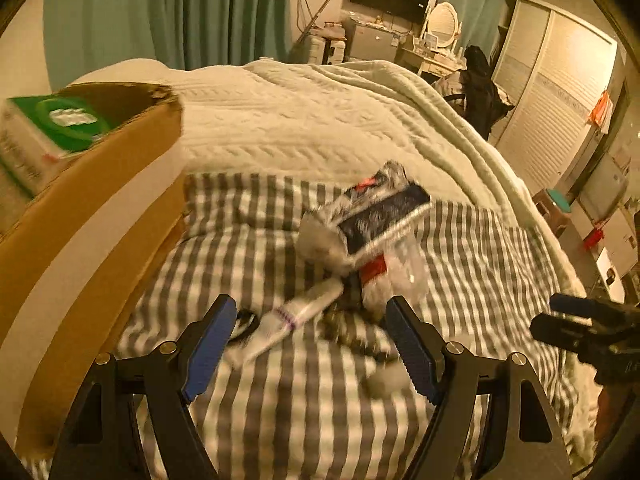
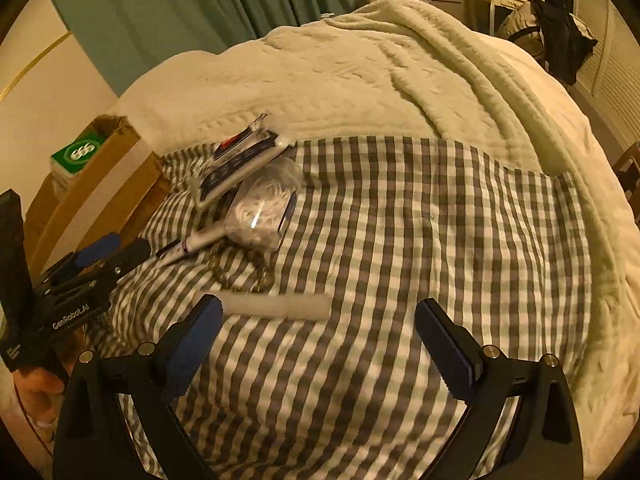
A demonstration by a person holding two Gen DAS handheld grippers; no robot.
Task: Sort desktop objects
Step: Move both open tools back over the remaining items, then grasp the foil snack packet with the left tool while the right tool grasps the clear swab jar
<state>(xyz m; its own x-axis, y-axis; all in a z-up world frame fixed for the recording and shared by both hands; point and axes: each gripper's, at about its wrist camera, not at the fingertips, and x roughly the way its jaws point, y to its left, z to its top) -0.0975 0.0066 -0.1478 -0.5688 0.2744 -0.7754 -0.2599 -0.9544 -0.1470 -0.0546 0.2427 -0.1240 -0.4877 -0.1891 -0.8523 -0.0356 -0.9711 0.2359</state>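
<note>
Small items lie in a heap on a grey-and-white checked cloth [image 2: 400, 240] spread over a bed. They are a flat dark packet [image 2: 240, 160], a clear bag of white bits [image 2: 260, 216], a white pen [image 2: 196, 244], a string of beads [image 2: 244, 272] and a white bar [image 2: 276, 306]. My left gripper [image 1: 310, 302] is open above the pen [image 1: 288, 320] and the beads [image 1: 352, 332], with the packet [image 1: 368, 216] just beyond. My right gripper [image 2: 318, 302] is open over the cloth, and the white bar lies just past its left fingertip. Neither gripper holds anything.
An open cardboard box [image 1: 100, 200] stands at the left of the cloth, with a green-topped tissue box [image 1: 52, 128] inside it. A cream blanket [image 2: 360, 80] covers the rest of the bed. Green curtains, a dresser and a wardrobe stand far behind. A hand [image 2: 36, 384] holds the left gripper.
</note>
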